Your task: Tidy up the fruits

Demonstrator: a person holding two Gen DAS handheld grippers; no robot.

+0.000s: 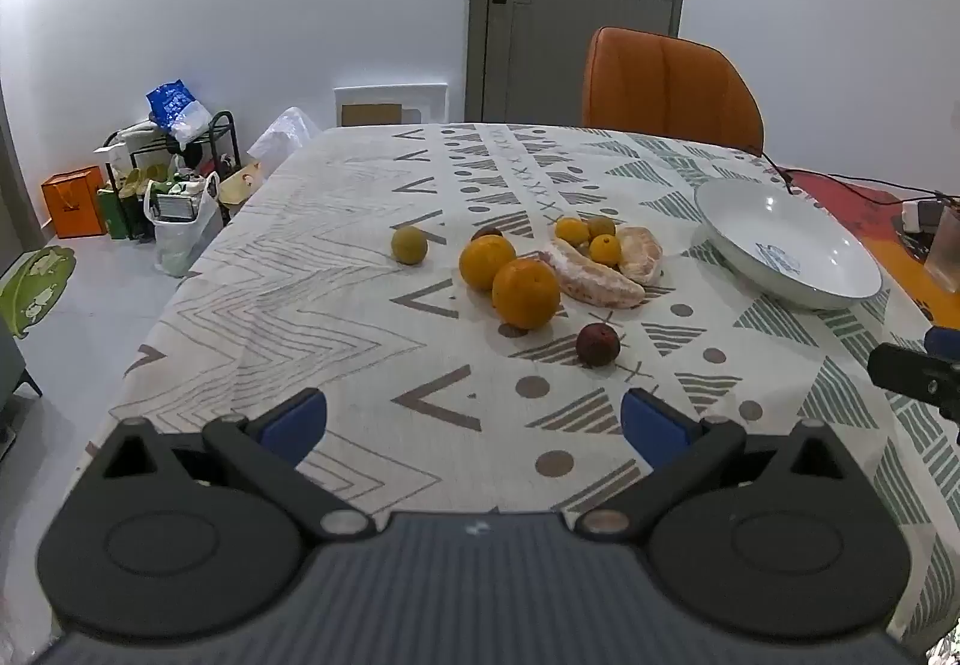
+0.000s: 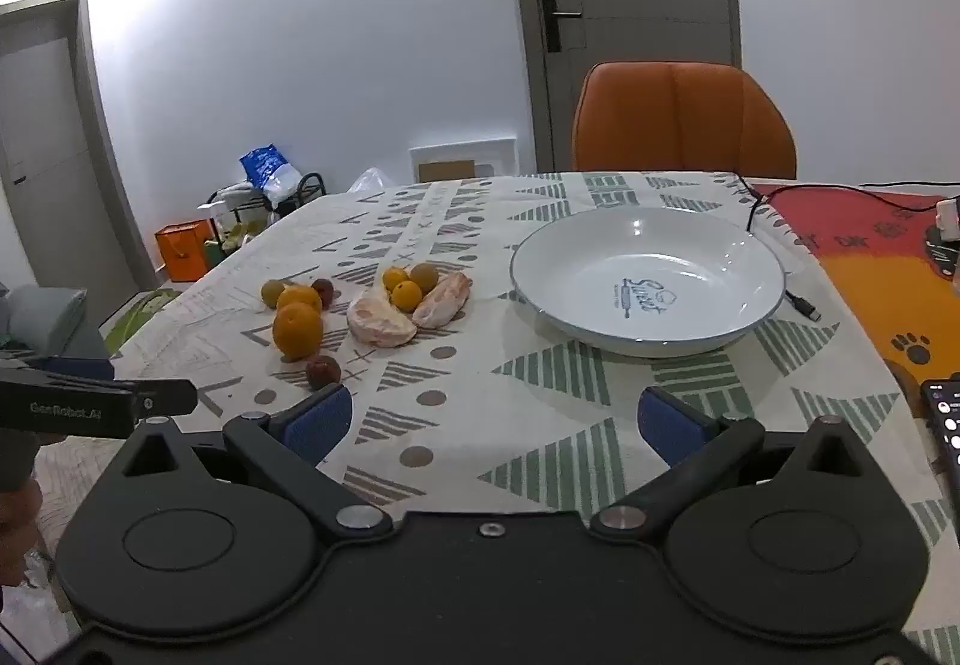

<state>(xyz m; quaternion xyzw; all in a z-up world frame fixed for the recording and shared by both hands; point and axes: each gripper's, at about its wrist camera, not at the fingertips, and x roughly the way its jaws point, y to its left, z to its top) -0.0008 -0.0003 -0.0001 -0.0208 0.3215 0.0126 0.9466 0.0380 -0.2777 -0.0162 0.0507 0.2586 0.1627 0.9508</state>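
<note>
Fruit lies in a loose cluster on the patterned tablecloth. Two large oranges (image 1: pixel 525 292) (image 2: pixel 297 328) sit at its near side, with two peeled pomelo segments (image 1: pixel 594 278) (image 2: pixel 379 321), small tangerines (image 1: pixel 605 249) (image 2: pixel 406 295), a green-yellow fruit (image 1: pixel 409 244) and a dark red fruit (image 1: pixel 597 344) (image 2: pixel 323 371). An empty white plate (image 1: pixel 786 239) (image 2: pixel 651 284) stands to the right of the cluster. My left gripper (image 1: pixel 474 425) is open and empty, short of the fruit. My right gripper (image 2: pixel 495 425) is open and empty, short of the plate.
An orange chair (image 1: pixel 669 86) (image 2: pixel 681 122) stands at the table's far edge. A black cable with a plug (image 2: pixel 801 302) lies by the plate. A phone (image 2: pixel 948 425) lies at the right edge. Bags and a rack (image 1: pixel 168 173) stand on the floor at left.
</note>
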